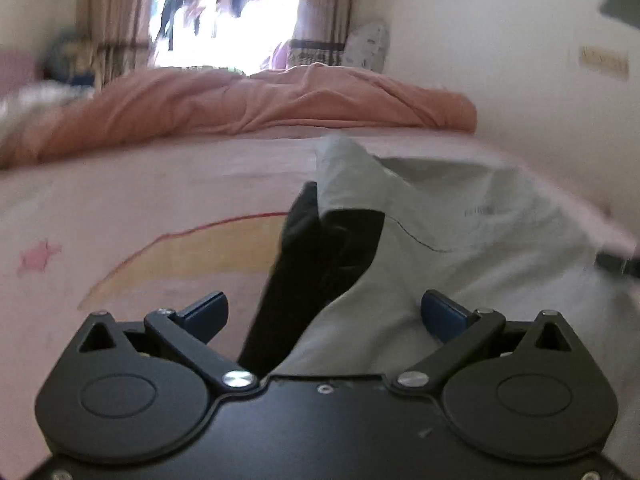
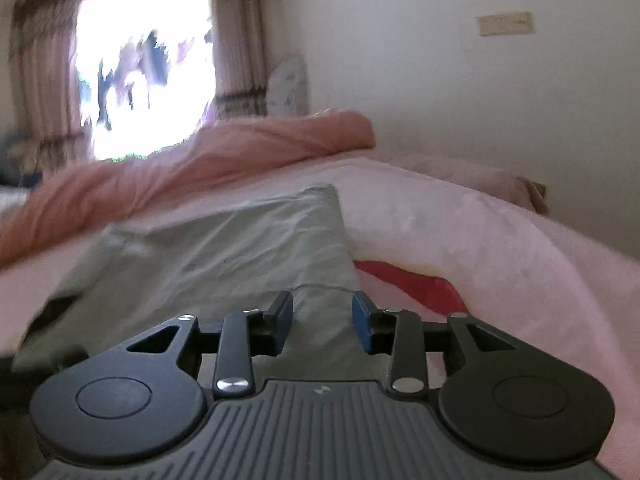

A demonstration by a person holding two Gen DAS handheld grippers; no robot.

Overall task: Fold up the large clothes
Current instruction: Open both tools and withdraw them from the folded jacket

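Two grippers are seen low over a pale grey-green garment [image 2: 240,248] laid on a pink bed sheet [image 1: 120,208]; a crumpled salmon quilt [image 1: 260,100] is bunched beyond it, toward the window [image 1: 224,12]. The left gripper [image 1: 324,316] is spread wide, nothing pressed by its blue pads [image 1: 208,312]; a dark part of the garment [image 1: 320,264] is draped between them. The right gripper [image 2: 322,322] is parted narrowly over the cloth's near edge; no grip is shown. One fold is judged to be laid, since the cloth is doubled into a rough rectangle; further folds and smoothing are judged to be left, the left side being rumpled.
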